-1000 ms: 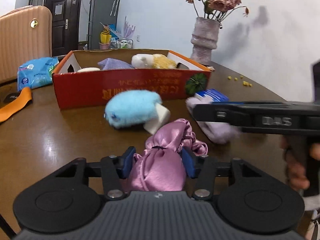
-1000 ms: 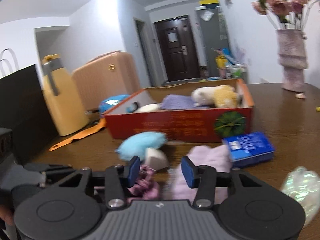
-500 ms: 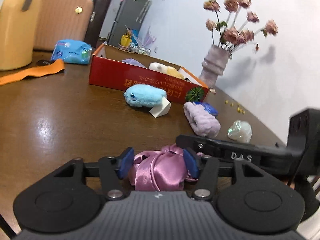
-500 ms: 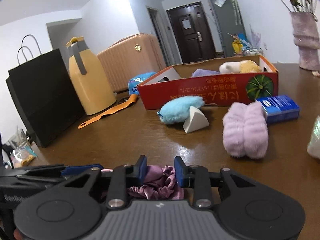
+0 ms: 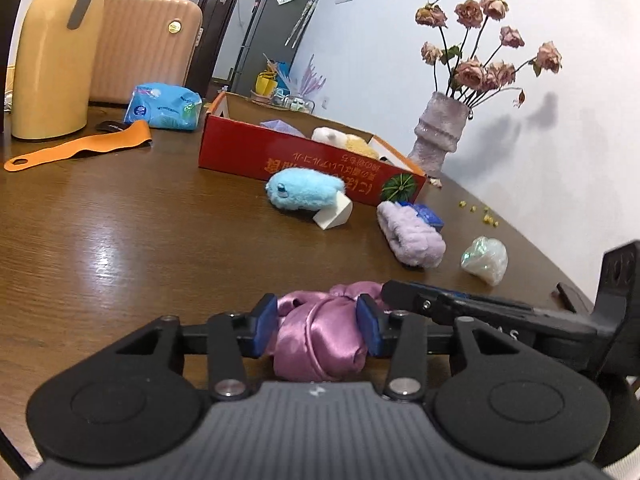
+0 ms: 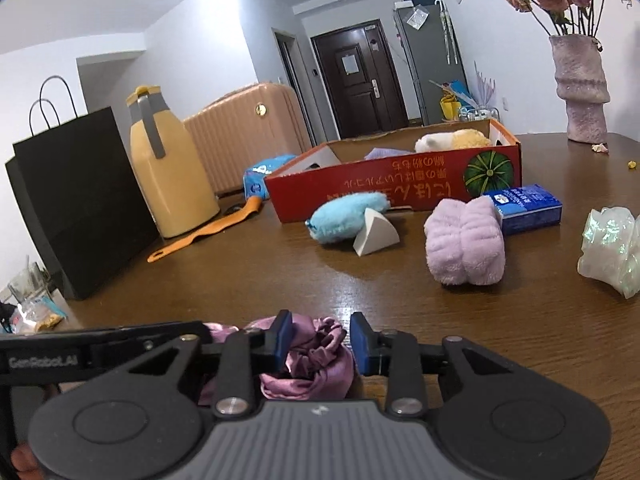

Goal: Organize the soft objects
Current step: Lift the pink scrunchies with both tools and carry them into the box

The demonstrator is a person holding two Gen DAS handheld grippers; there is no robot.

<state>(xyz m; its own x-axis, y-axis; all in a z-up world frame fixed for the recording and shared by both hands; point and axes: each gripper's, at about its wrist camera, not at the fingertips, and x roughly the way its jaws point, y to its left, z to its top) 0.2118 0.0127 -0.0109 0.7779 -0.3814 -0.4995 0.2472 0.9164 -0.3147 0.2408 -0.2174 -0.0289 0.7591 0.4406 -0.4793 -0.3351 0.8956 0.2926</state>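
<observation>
1. Left wrist view: the left gripper [image 5: 317, 329] is closed on a pink satin scrunchie [image 5: 320, 344], both blue pads pressing its sides, low over the brown surface [image 5: 120, 248].
2. The right gripper [image 5: 404, 294] reaches in from the right, its black finger lying across just ahead of the left one, its tip at the far end of the scrunchie.
3. Right wrist view: the right gripper [image 6: 319, 342] is narrowed onto the scrunchie [image 6: 316, 364]; the fabric fills the gap between the pads, bunched and creased. The left gripper's black finger [image 6: 120, 338] comes in from the left, beside it.
4. Ahead of both grippers, well apart, lie a blue plush [image 6: 346, 216] with a white wedge [image 6: 376, 232] leaning on it, and a lilac plush [image 6: 464, 246] touching a blue pack [image 6: 524, 208].
5. Behind these stands a red box [image 6: 384, 188] holding a white-and-yellow plush [image 6: 452, 140] and something purple.
6. Far right of the right gripper sits a pearly crumpled lump [image 6: 610, 250]; beyond it a vase [image 6: 582, 92] with dried roses.
7. To the left stand a yellow jug [image 6: 168, 168] and a black bag [image 6: 76, 204], with an orange strap [image 6: 208, 230] lying flat by the jug.
</observation>
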